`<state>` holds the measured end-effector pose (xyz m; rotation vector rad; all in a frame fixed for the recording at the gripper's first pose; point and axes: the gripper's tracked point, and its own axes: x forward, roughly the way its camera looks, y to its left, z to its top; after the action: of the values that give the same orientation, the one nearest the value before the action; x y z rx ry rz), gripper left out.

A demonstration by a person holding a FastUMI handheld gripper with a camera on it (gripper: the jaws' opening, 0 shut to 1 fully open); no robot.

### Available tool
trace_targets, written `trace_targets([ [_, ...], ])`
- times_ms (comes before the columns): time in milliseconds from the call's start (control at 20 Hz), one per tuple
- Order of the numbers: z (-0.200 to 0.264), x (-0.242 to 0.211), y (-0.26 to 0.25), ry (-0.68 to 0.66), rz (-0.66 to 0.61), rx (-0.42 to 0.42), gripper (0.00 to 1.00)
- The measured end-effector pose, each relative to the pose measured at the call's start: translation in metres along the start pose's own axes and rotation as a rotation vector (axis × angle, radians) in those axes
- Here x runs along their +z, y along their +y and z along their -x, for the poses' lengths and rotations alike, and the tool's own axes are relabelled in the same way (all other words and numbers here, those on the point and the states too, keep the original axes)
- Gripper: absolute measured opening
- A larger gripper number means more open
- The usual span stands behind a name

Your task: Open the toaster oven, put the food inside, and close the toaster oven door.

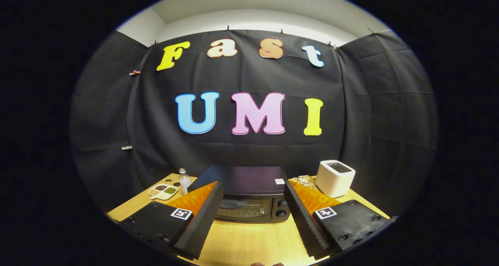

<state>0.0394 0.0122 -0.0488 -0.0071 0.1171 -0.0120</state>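
Note:
A black toaster oven point(249, 196) stands on the wooden table point(249, 242) straight ahead of my fingers. Its glass door faces me and is closed, with two knobs point(281, 208) on its right side. My gripper point(252, 189) is open, with the fingers spread wide, one to each side of the oven's front and a short way back from it. Nothing is held between them. A small divided dish of food point(163, 191) lies on the table to the left of the oven, beyond the left finger.
A clear plastic bottle point(184, 180) stands just right of the dish. A white pop-up toaster point(335, 177) sits at the back right, with a small wire object point(305, 180) beside it. Black cloth walls close in the table's back and sides.

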Motion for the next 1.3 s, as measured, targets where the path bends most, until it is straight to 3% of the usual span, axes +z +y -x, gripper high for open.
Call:
trace_targets([
  [750, -0.126, -0.096, 0.04, 0.157, 0.01, -0.026, 0.98],
  [1050, -0.145, -0.136, 0.055, 0.244, 0.004, -0.021, 0.98],
  [1300, -0.151, -0.135, 0.057, 0.241, -0.007, -0.034, 1.0],
])
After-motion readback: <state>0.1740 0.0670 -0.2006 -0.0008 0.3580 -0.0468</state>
